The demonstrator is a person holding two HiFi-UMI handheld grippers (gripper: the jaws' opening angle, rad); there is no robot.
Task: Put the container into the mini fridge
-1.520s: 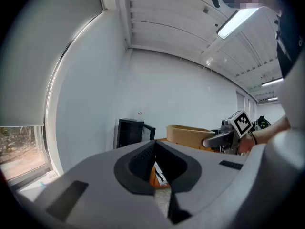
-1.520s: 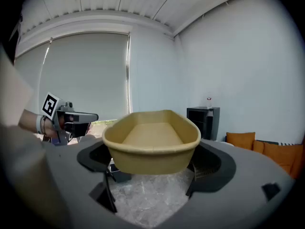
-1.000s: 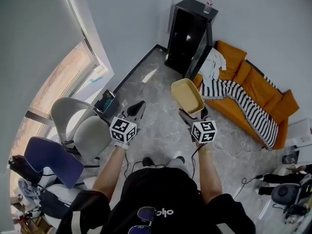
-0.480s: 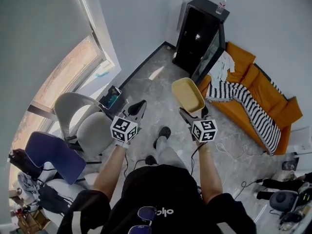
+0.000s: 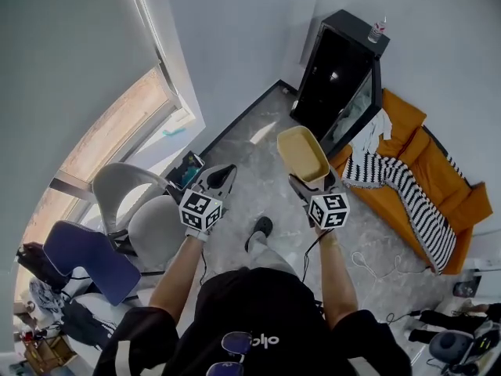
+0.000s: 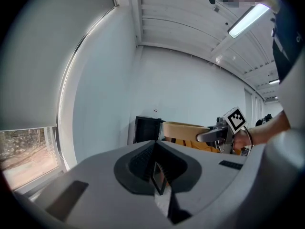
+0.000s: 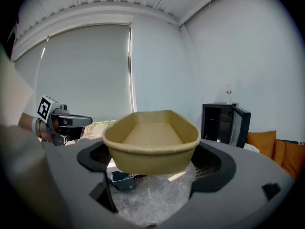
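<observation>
The black mini fridge is standing well ahead of the fingers, its door hanging open to take the load. The right gripper is clamping the near end of the tan container, so it is jutting forward, level. The left gripper is hovering alongside, its fingers closed on nothing, likely spare for the door.
</observation>
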